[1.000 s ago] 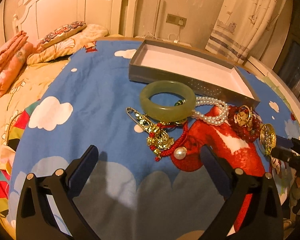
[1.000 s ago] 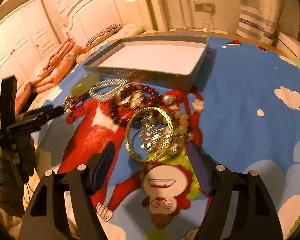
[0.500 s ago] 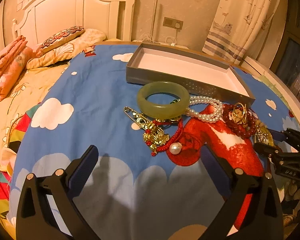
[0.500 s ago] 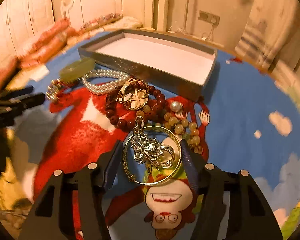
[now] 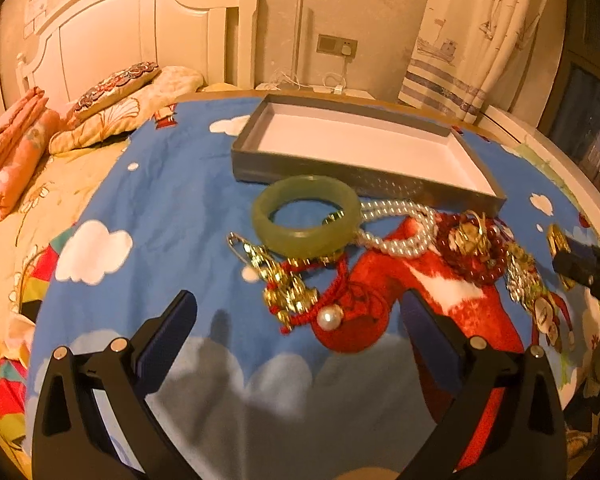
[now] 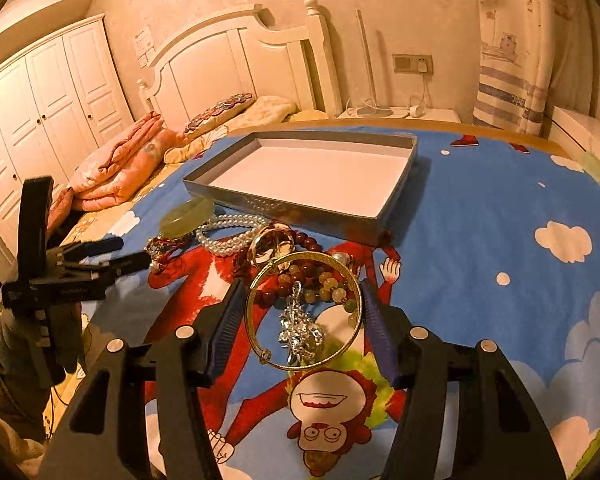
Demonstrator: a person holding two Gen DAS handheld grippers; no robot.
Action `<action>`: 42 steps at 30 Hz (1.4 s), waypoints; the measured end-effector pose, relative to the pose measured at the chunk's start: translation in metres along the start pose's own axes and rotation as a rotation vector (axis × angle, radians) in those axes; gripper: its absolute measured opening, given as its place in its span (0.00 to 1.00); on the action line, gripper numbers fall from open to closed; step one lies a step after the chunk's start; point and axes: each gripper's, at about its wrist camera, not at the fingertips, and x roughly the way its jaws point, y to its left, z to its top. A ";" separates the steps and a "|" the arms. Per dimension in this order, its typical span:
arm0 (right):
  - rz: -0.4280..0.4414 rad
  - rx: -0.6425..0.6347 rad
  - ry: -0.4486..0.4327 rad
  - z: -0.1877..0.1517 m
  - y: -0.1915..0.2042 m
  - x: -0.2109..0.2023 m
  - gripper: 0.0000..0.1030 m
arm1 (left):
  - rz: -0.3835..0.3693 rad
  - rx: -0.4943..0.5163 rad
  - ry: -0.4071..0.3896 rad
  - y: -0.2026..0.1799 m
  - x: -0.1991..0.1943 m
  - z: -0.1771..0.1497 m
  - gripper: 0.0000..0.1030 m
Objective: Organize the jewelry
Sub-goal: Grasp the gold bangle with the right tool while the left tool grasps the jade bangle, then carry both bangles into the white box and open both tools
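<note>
Between right gripper pads: gold bangle, newly clenched and lifted off the heap, empty box at twelve o'clock. Left gripper gaping, empty, unmoved.

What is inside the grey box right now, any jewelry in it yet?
The grey box shows only its bare white floor in both views; no jewelry is in it. A thin strip of floor behind the near wall is hidden. The gold bangle sits in the right gripper.
</note>
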 end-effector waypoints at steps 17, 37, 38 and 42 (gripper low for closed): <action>-0.002 -0.016 -0.027 -0.002 0.002 -0.009 0.55 | -0.024 0.051 0.131 -0.002 0.085 0.065 0.76; -0.081 -0.069 0.026 0.017 0.014 0.017 0.55 | -0.056 0.074 -0.053 -0.016 0.018 0.062 0.76; -0.092 -0.078 0.031 0.021 0.015 0.021 0.55 | -0.054 0.072 -0.059 -0.017 0.017 0.065 0.76; -0.134 -0.109 0.036 0.037 0.018 0.037 0.55 | -0.054 0.076 -0.067 -0.022 0.018 0.077 0.76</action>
